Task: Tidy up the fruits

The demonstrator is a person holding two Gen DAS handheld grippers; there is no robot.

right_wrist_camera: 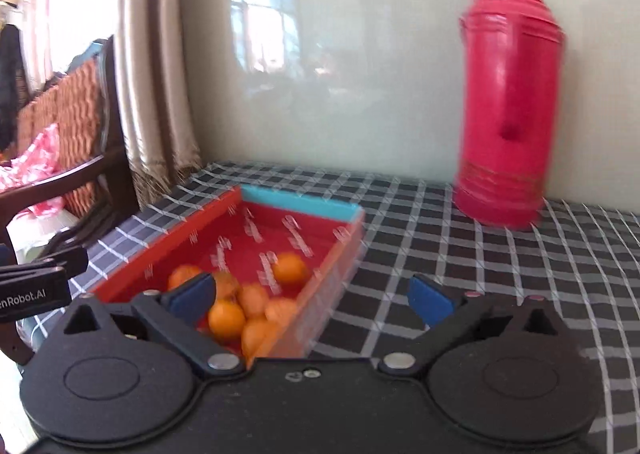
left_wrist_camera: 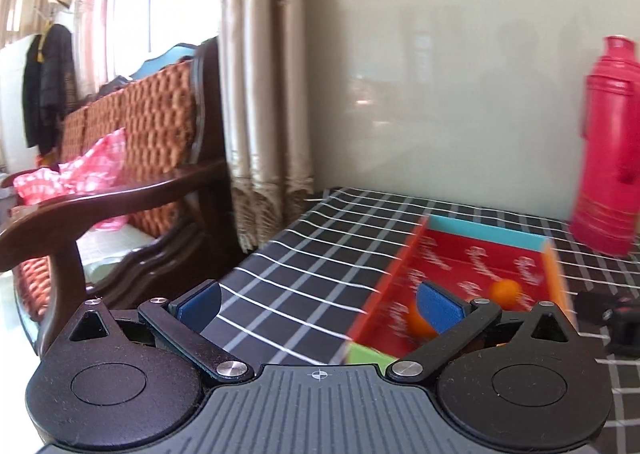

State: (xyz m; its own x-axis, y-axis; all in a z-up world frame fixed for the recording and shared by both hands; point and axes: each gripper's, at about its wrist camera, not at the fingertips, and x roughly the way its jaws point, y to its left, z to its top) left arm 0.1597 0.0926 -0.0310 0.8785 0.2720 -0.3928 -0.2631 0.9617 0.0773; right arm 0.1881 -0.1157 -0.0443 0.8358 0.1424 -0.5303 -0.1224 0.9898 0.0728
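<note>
A red cardboard box (right_wrist_camera: pixel 188 242) with a teal far rim and an orange side wall stands on the black checked tablecloth. Several oranges (right_wrist_camera: pixel 226 316) lie in its near end, one orange (right_wrist_camera: pixel 289 268) further in. In the left wrist view the box (left_wrist_camera: pixel 460 254) is to the right, with an orange (left_wrist_camera: pixel 506 290) inside. My left gripper (left_wrist_camera: pixel 318 300) is open and empty, above the cloth at the box's left wall. My right gripper (right_wrist_camera: pixel 312 296) is open and empty, above the box's near right corner. Both views are blurred.
A tall red thermos (right_wrist_camera: pixel 510 102) stands at the back right by the wall; it also shows in the left wrist view (left_wrist_camera: pixel 608 146). A wooden armchair (left_wrist_camera: pixel 120 182) and a curtain (left_wrist_camera: pixel 264 94) stand left of the table. A small black object (left_wrist_camera: pixel 616 318) lies right of the box.
</note>
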